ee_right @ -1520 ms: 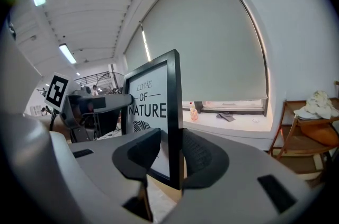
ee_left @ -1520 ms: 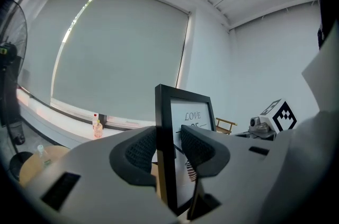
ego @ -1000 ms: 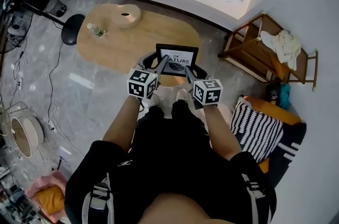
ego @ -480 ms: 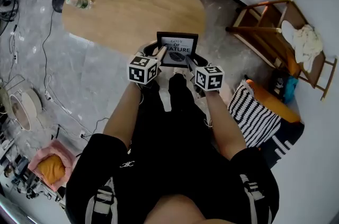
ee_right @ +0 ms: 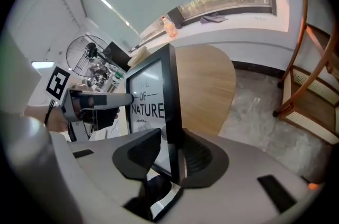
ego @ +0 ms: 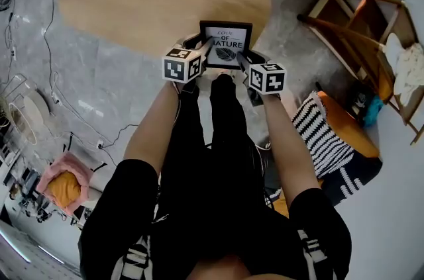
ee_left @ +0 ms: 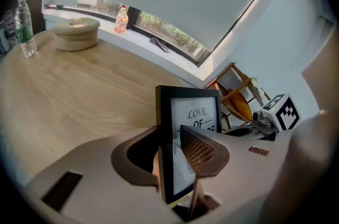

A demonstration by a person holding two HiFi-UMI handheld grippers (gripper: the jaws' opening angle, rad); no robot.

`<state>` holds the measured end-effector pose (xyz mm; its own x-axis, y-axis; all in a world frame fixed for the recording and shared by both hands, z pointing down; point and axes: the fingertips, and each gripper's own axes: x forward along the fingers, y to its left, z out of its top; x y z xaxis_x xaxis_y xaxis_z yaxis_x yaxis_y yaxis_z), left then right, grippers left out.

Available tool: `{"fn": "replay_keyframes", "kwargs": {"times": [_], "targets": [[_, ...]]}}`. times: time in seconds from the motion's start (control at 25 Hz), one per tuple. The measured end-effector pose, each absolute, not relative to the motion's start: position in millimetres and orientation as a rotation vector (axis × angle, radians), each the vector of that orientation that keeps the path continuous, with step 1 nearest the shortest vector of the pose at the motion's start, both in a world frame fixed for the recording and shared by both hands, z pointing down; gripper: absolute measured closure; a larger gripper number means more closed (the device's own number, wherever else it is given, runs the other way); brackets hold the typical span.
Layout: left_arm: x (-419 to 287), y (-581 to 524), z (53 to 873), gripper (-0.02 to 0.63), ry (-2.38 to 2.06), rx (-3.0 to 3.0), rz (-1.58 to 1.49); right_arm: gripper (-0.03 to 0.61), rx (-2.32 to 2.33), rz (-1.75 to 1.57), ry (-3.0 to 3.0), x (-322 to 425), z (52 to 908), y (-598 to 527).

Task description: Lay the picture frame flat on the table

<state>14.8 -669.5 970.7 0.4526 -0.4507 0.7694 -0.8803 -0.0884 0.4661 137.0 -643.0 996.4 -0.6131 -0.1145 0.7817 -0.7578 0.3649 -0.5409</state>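
A black picture frame point(ego: 226, 44) with the print "LOVE OF NATURE" stands upright in the air at the near edge of the oval wooden table point(ego: 165, 0). It hangs between my two grippers. My left gripper point(ego: 207, 47) has the frame's left edge point(ee_left: 165, 127) between its jaws, which are closing on it point(ee_left: 172, 153). My right gripper point(ego: 242, 60) is shut on the frame's right edge point(ee_right: 170, 85), one jaw on either face point(ee_right: 172, 157). The frame's bottom edge is hidden behind the gripper bodies.
On the table's far side stand a water bottle point(ee_left: 24, 27) and a round wooden block point(ee_left: 78, 33). A wooden rack point(ego: 358, 20) stands to the right, a striped cushion point(ego: 324, 133) on the floor beside it. Cables and clutter lie at the left.
The person has stepped toward the table, so it fills more of the head view. Both grippers have carried the upright frame forward to the table's edge, still holding its sides.
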Motion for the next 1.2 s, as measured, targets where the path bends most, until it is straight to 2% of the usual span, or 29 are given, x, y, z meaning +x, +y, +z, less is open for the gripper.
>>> {"fn": "replay_keyframes", "kwargs": {"times": [0.36, 0.68, 0.96, 1.08, 1.2], "targets": [[10.9, -677.4, 1031.3, 0.463, -1.152, 1.622, 0.561, 0.434, 0.762, 1.108, -1.939, 134.3, 1047.6, -655.6], [-1.0, -678.8, 1037.2, 0.459, -1.292, 1.596, 0.692, 0.413, 0.947, 0.952, -1.873, 140.0, 1046.7, -676.0], [-17.9, -683.8, 927.3, 0.486, -1.398, 1.691, 0.622, 0.419, 1.095, 0.859, -2.031, 142.5, 933.3, -700.6], [-33.4, -687.1, 853.7, 0.504, -1.476, 1.755, 0.577, 0.419, 1.188, 0.74, -2.135, 136.1, 854.5, -710.3], [-62.0, -688.0, 756.5, 0.552, -1.559, 1.851, 0.514, 0.46, 1.296, 0.637, -2.228, 113.3, 758.7, -712.6]]}}
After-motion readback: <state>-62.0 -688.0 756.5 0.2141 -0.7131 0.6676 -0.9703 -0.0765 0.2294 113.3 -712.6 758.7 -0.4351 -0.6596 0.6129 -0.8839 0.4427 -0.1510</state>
